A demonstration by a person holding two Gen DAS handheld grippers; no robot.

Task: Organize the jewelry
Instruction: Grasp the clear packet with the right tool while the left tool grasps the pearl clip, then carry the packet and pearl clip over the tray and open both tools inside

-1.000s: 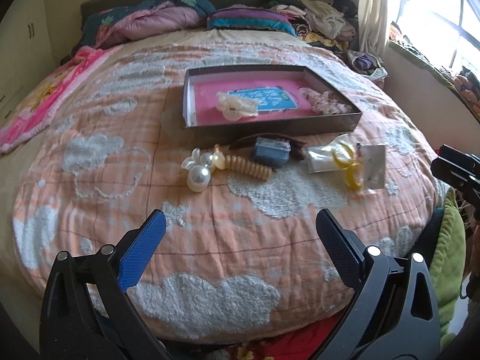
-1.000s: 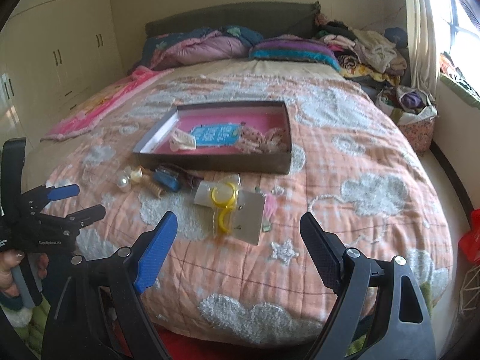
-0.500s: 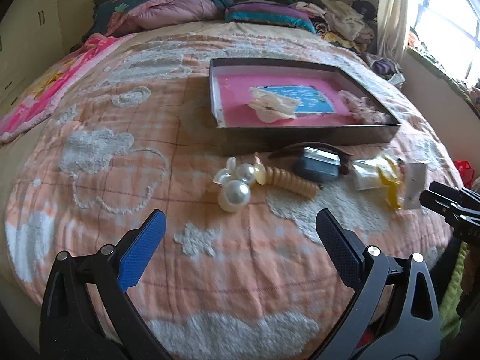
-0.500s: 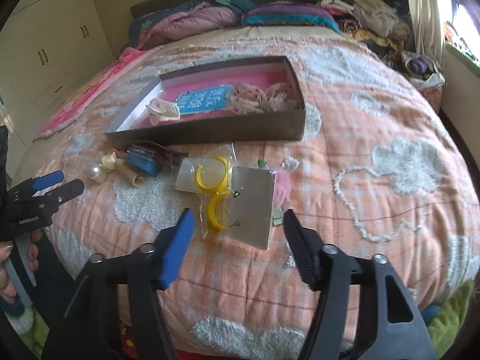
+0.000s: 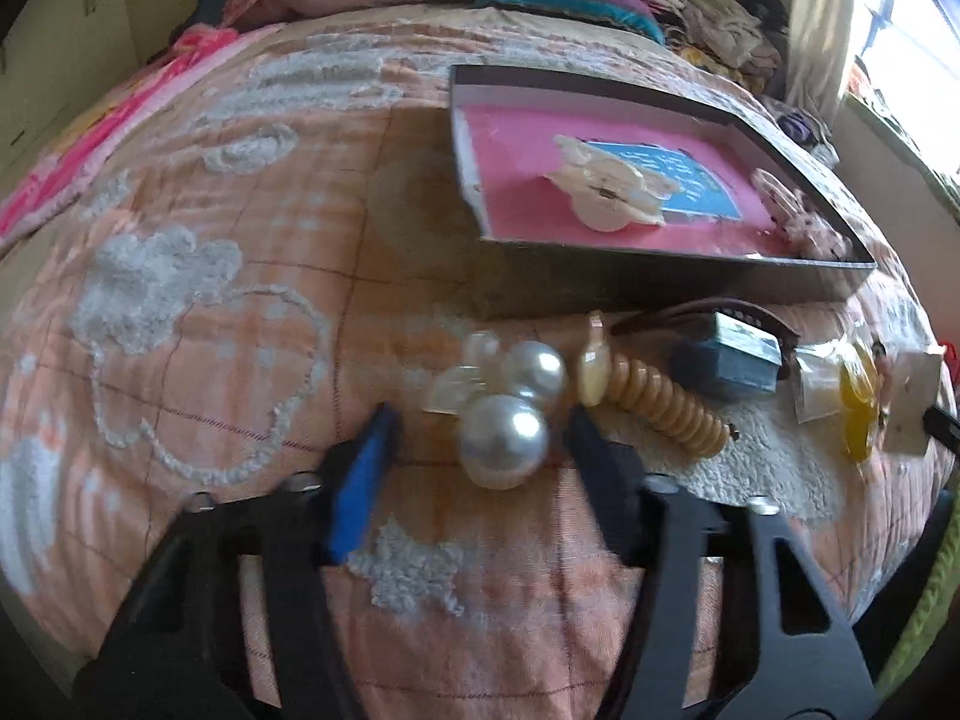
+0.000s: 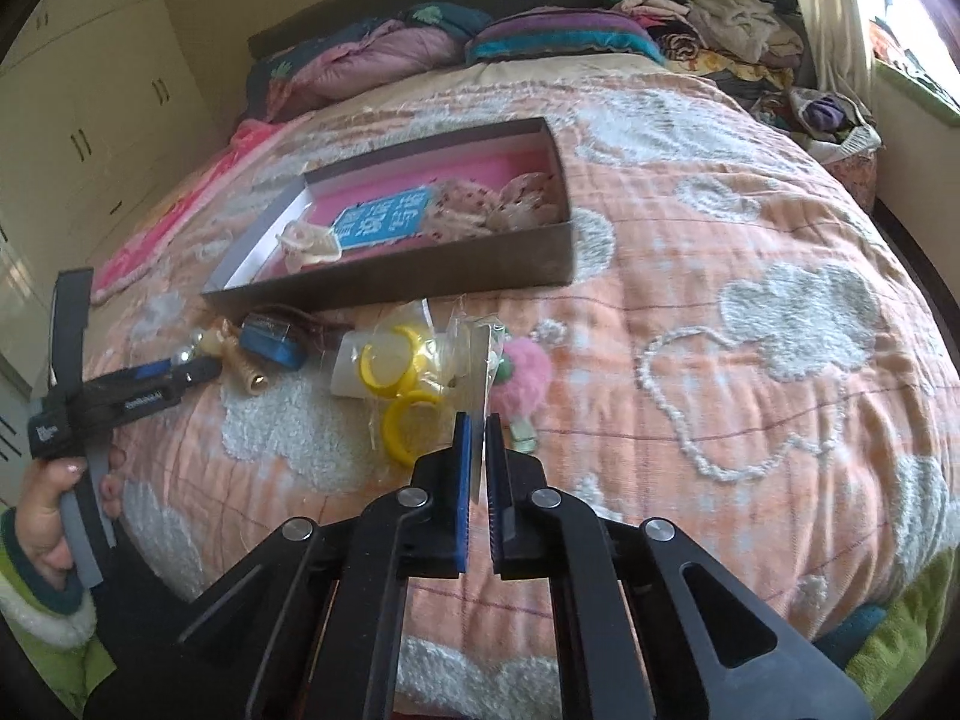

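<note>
Right gripper (image 6: 478, 420): you have it pinched on the near edge of the earring card (image 6: 474, 360), jaws just closed on it, so it is ready to lift.
Left gripper (image 5: 480, 420): jaws have just been closing around the pearl clip (image 5: 503, 420) on the bed (image 5: 180, 300); pads not yet touching, still spread.
Box (image 6: 420, 276): open, pink-lined, just behind the loose pieces; it holds a pale hair claw (image 5: 606, 192), a blue card (image 6: 384, 219) and speckled fabric pieces (image 6: 498, 204).
Still outside: yellow hoops (image 6: 396, 384), ribbed beige clip (image 5: 660, 408).

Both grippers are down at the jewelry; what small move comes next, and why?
Probably lift the right gripper toward the box: its jaws have just closed on the earring card. The left gripper, jaws just closing, has the pearl clip between them, not yet pinched.
</note>
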